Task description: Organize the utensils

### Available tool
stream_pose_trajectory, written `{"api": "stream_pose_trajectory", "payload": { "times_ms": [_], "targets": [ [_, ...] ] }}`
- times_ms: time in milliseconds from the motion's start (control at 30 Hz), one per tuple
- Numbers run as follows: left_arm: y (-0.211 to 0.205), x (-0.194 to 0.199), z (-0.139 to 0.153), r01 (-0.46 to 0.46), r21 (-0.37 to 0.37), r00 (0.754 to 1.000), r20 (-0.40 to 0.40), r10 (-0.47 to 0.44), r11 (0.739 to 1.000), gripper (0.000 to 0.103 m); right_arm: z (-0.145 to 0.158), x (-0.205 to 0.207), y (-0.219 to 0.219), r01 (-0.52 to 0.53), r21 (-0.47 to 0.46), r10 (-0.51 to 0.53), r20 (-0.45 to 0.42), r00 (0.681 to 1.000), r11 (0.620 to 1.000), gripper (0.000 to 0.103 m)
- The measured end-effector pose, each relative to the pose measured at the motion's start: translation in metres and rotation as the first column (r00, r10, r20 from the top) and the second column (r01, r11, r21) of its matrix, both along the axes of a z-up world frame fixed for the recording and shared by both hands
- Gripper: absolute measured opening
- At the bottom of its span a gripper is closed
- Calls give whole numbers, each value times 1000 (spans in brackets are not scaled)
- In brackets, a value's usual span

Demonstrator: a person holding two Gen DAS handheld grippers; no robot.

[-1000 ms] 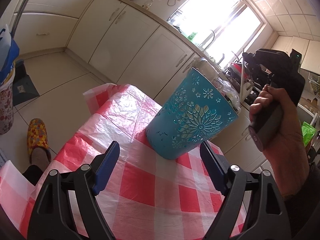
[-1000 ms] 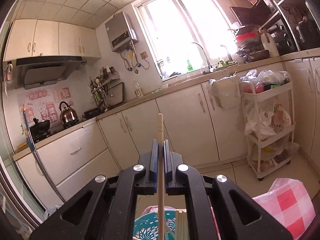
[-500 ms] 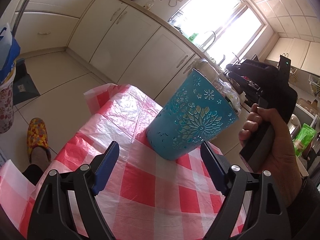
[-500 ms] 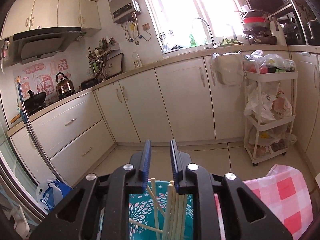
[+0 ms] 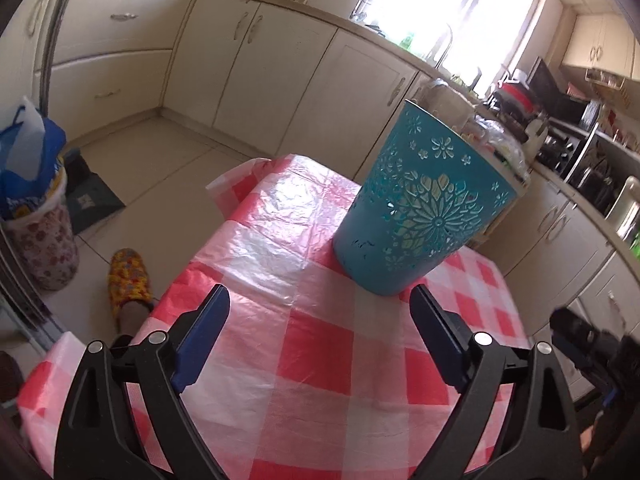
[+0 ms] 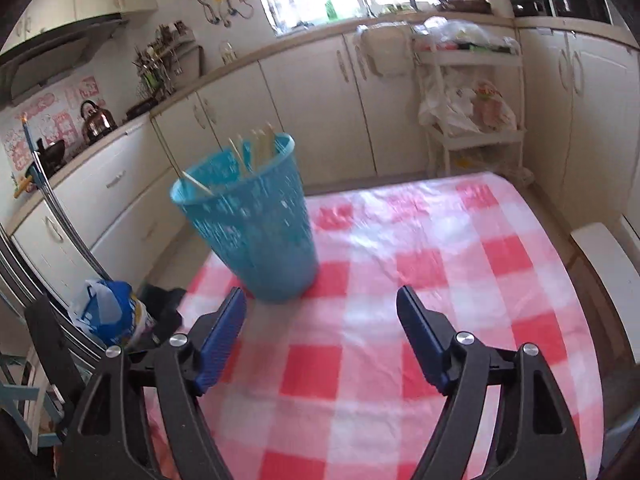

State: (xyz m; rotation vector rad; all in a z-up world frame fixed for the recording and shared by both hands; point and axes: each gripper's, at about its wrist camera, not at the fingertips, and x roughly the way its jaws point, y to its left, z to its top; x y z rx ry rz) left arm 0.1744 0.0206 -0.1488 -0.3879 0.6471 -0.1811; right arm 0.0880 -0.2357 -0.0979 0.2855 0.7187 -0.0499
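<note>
From the left wrist view, the left gripper [image 5: 318,334] hangs over the checked tablecloth [image 5: 320,364] with its 2 blue fingers spread wide and nothing between them. The teal basket [image 5: 416,210] stands upright toward the far end of the tabletop, apart from the fingertips. Part of the other tool shows at the lower right edge of this view.

From the right wrist view (blurred), the right gripper [image 6: 322,336] is also spread wide and empty, low over the cloth. The basket [image 6: 256,224] sits near the far left corner of the tabletop, and the chopsticks [image 6: 256,148] stand inside it, tips above the rim.

No loose utensil shows on the cloth, so the sorting looks close to finished. To end well, I would draw both tools straight back, clear of the basket's rim, since a knock there could tip it off the nearby edge. The near half of the tabletop gives ample room.
</note>
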Motion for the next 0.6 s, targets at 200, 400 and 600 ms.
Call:
{"api": "stream_pose_trajectory", "payload": {
  "times_ms": [200, 400, 600],
  "targets": [
    [-1, -47, 43, -5, 151, 999, 33, 0, 989, 94, 2, -50, 5, 9, -33, -10, -30, 1000, 999, 81],
    [-6, -107, 90, 18, 264, 994, 96, -45, 964, 95, 40, -93, 22, -7, -55, 9, 50, 999, 998, 89],
    [7, -163, 120, 11, 268, 996, 88, -35, 963, 95, 82, -137, 38, -19, -60, 25, 108, 994, 998, 92]
  ]
}}
